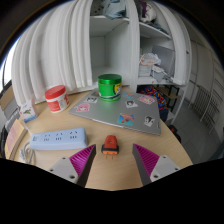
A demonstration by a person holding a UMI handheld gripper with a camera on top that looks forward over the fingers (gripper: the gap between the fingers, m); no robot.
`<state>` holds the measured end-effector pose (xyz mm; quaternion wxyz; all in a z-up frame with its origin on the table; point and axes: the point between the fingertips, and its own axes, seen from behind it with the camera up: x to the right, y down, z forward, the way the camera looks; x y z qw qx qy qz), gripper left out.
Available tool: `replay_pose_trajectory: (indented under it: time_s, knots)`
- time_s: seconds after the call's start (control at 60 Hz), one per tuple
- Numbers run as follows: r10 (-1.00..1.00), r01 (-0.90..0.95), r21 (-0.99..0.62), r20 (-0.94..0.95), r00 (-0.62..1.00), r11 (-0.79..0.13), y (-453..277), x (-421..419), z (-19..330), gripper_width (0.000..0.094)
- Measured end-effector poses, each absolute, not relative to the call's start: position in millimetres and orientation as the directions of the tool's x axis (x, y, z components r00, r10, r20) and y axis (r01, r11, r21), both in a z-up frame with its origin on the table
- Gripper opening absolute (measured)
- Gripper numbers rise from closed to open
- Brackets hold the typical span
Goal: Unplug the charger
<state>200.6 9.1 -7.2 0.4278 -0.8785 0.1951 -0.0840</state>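
Shelf [150,65] contents too small to identify, laptop [115,113] stickers illegible, gripper [110,160] base cut off

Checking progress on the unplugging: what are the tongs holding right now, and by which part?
Nothing. The tongs are open; the small orange charger lies on the table between their tips, ungripped.

tongs [111,165] held level, spread wide open, gripping nothing; magenta pads [78,161] at 7 and 5 o'clock.
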Motion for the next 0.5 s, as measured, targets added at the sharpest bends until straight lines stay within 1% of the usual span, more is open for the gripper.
replay_pose_trajectory:
  time_s: [0.033, 0.067, 0.117, 0.2, 0.35, 0.5]
  knots:
    - [-0.42, -0.281, -0.787, -0.032, 0.907, -0.549, 7, 200, -5, 0.0818]
    - [-0.429, -0.3, -0.786, -0.049, 0.902, -0.541, 5, 197, -4, 0.0856]
    - [-0.434, -0.324, -0.783, -0.077, 0.898, -0.531, 2, 191, -1, 0.0835]
    - [-0.43, -0.33, -0.792, -0.096, 0.898, -0.513, -8, 182, 9, 0.0842]
    - [-0.432, -0.296, -0.813, -0.061, 0.9, -0.501, -44, 161, 27, 0.0842]
    - [-0.422, -0.273, -0.831, -0.052, 0.905, -0.485, -77, 114, 42, 0.0842]
